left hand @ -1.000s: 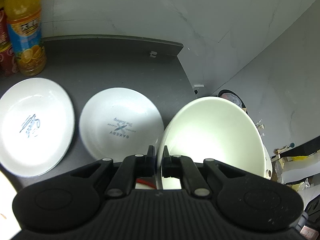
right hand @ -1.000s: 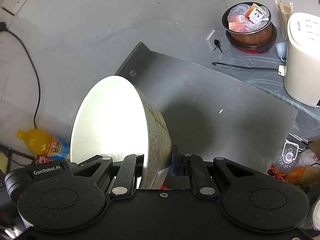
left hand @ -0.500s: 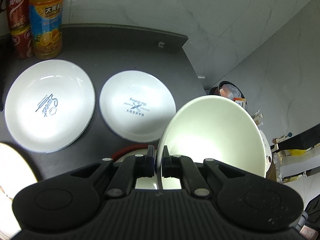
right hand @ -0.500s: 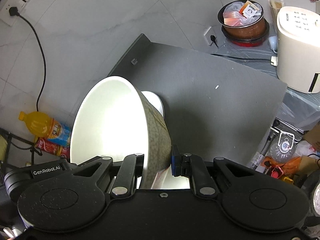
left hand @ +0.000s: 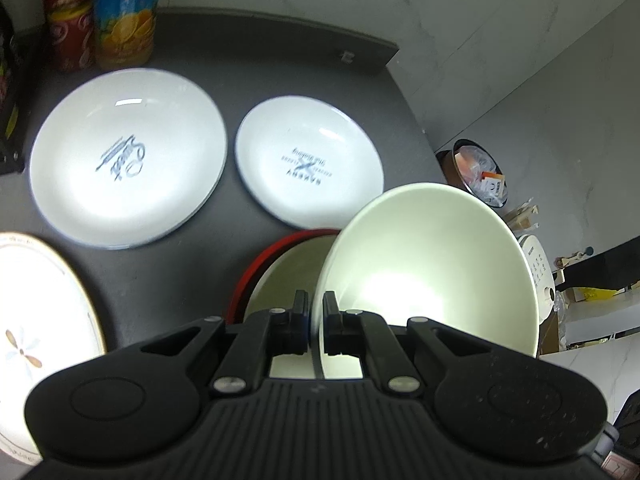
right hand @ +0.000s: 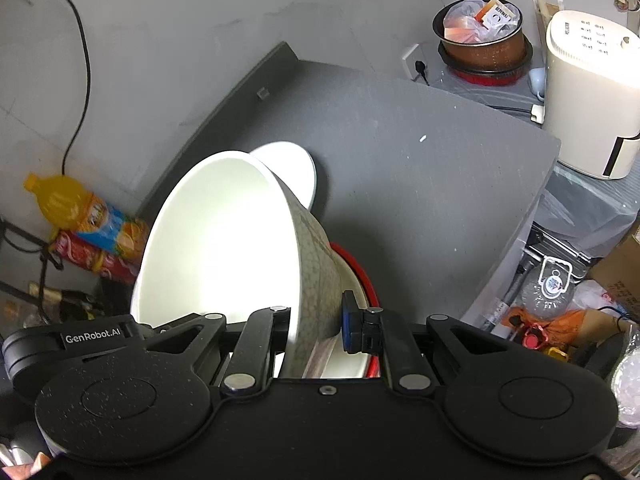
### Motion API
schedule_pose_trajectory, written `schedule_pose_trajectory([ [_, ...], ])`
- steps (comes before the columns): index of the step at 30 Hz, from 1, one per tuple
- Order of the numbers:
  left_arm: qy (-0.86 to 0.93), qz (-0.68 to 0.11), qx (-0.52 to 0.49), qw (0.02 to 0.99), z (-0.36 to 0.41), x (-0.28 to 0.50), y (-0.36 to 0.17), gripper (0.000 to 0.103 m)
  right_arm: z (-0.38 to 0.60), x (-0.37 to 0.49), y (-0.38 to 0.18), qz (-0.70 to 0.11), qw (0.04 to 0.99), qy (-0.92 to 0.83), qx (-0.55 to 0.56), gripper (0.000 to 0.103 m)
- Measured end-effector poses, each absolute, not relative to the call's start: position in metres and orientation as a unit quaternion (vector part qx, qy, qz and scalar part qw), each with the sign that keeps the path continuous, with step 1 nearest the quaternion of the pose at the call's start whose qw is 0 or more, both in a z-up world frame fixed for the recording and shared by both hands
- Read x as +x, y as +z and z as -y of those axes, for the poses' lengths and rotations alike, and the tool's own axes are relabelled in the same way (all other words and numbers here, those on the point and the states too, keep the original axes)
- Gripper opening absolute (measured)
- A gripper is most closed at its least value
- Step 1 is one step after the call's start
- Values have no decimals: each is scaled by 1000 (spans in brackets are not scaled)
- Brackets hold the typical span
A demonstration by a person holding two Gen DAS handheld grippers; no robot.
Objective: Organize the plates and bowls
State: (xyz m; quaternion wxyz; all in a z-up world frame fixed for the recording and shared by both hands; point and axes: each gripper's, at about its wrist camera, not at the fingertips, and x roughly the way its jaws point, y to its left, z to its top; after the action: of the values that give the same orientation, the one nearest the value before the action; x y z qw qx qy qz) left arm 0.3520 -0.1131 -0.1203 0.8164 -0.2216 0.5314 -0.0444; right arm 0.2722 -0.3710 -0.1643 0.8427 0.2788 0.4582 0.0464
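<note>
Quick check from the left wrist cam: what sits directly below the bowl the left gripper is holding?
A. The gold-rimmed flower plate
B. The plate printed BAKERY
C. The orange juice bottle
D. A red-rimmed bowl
D. The left gripper is clamped on the cream bowl, tilted above the red-rimmed bowl on the table; the BAKERY plate lies farther back.

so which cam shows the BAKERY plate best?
Left wrist: the BAKERY plate lies almost whole and face-up, print readable, only its near edge hidden by the bowl. Right wrist shows just a plain white sliver behind its bowl.
</note>
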Motion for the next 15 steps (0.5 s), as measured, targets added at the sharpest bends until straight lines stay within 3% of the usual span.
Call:
schedule_pose_trajectory([
  [15, -23, -556, -232, 798, 101, 344, -150, 5, 351, 278, -181, -478, 850, 49, 215, 12],
])
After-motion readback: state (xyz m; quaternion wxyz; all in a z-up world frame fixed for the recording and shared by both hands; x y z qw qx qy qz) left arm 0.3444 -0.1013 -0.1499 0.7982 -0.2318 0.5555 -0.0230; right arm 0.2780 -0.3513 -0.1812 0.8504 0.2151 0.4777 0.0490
